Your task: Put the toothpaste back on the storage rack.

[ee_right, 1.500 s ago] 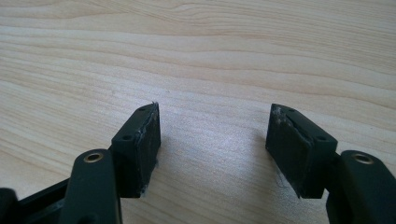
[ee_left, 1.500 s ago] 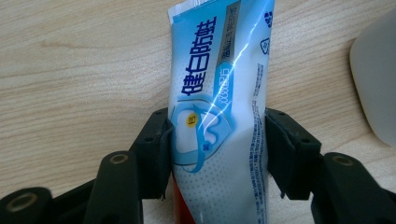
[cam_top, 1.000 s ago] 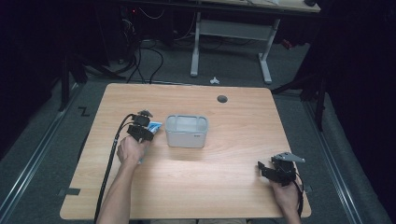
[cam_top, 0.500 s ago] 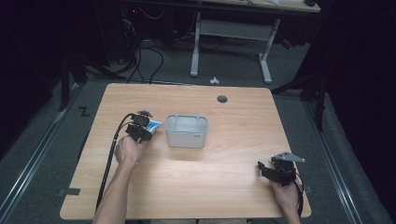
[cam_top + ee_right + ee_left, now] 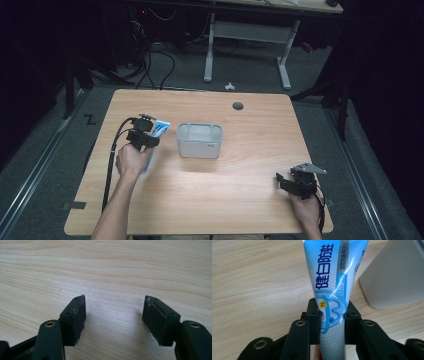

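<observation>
Your left gripper (image 5: 331,322) is pinching a blue and white toothpaste tube (image 5: 334,280), with both jaws pressing on the tube's lower body from either side. In the left gripper view the tube is running straight up from between the jaws toward the top of the picture, its printed face turned to the camera and the wooden table (image 5: 257,282) lying behind it. In the high view you are holding that gripper (image 5: 145,134) over the left part of the table (image 5: 250,200), and the tube (image 5: 160,128) is sticking out past the jaws toward the grey bin (image 5: 199,141), with its far end just beside the bin's left wall and not touching it.

The bin is sitting near the middle of the table, open at the top; its inside is looking pale and bare from above. In the left gripper view its pale wall (image 5: 397,277) is showing at the right, close beside the tube.

Your right gripper (image 5: 296,180) is resting at the near right corner of the table, well apart from the bin and the tube. In the right gripper view its jaws are standing spread wide (image 5: 113,317), with bare wood (image 5: 112,270) between them.
</observation>
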A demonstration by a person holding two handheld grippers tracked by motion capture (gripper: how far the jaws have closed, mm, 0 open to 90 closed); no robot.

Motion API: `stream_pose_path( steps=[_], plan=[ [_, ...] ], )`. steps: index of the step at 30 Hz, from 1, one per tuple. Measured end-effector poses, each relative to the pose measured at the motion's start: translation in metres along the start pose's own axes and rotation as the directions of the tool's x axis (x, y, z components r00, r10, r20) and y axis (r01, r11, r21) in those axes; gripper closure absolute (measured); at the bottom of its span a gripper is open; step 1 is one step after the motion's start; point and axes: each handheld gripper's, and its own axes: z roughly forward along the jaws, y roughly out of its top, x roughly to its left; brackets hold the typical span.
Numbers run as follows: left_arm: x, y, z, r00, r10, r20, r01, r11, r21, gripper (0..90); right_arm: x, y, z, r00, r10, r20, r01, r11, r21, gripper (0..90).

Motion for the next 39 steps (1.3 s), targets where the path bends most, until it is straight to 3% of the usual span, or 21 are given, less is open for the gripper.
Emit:
stream_pose_path(
  steps=[11,12,15,19,25,30,39],
  plan=[
    [-0.006,-0.002,-0.021,0.9999,0.012,0.012,-0.012,0.9979,-0.064,72.6,0.000,0.000,0.000,1.0000,-0.001,0.000,0.001,1.000,0.000,35.7],
    [-0.005,-0.005,-0.025,0.9998,0.001,0.019,0.001,0.9956,-0.094,72.7,0.000,0.000,0.000,1.0000,-0.001,0.000,0.001,1.000,0.000,35.8],
    [-0.004,-0.007,-0.028,0.9997,-0.008,0.024,0.010,0.9947,-0.102,72.9,0.000,0.000,0.000,1.0000,-0.001,0.000,0.001,1.000,0.000,35.8],
    [-0.008,-0.010,-0.034,0.9998,0.010,0.016,-0.008,0.9930,-0.118,72.9,0.000,0.000,0.000,1.0000,-0.002,0.000,0.002,1.000,0.000,35.7],
    [-0.013,-0.009,-0.046,0.9989,0.017,0.043,-0.010,0.9853,-0.171,72.9,0.000,0.000,0.000,1.0000,-0.004,0.000,0.004,1.000,0.000,35.8],
    [-0.020,-0.005,-0.056,0.9954,0.028,0.092,-0.009,0.9784,-0.206,72.5,0.000,0.000,0.000,1.0000,-0.005,0.000,0.005,1.000,0.000,35.8],
    [-0.033,0.005,-0.066,0.9916,0.050,0.119,-0.019,0.9679,-0.251,72.1,0.000,0.000,0.000,1.0000,-0.002,0.000,0.002,1.000,0.000,35.7]
  ],
)
